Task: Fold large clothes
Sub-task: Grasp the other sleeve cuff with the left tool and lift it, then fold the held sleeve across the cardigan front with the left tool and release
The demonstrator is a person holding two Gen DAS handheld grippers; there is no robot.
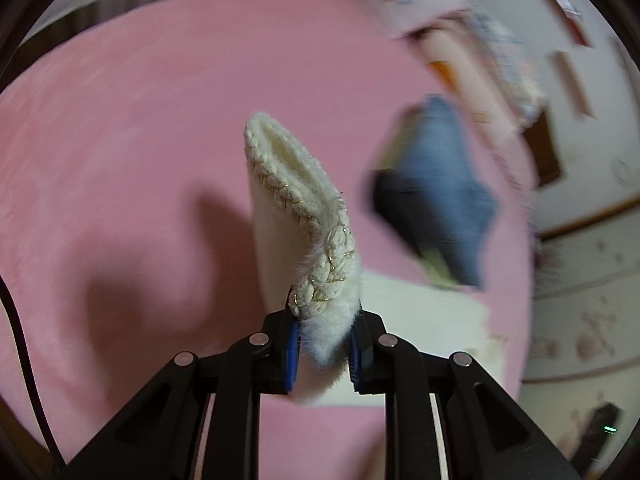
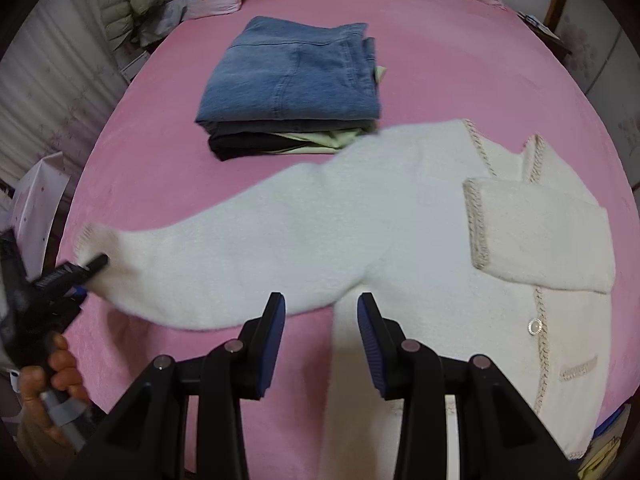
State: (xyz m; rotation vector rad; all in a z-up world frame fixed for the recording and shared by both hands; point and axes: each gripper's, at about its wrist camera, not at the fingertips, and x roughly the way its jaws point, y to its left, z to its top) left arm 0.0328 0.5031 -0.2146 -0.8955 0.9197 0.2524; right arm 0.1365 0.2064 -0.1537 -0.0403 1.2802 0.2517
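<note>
Left gripper (image 1: 322,344) jaws clamp the cardigan (image 2: 400,208) cuff (braided trim); right gripper (image 2: 322,336) jaws part-open, empty.

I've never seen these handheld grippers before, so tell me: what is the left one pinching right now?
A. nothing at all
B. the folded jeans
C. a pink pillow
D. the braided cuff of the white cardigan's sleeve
D: the left gripper is closed on the sleeve cuff of the white cardigan, lifting it off the pink bed.
</note>
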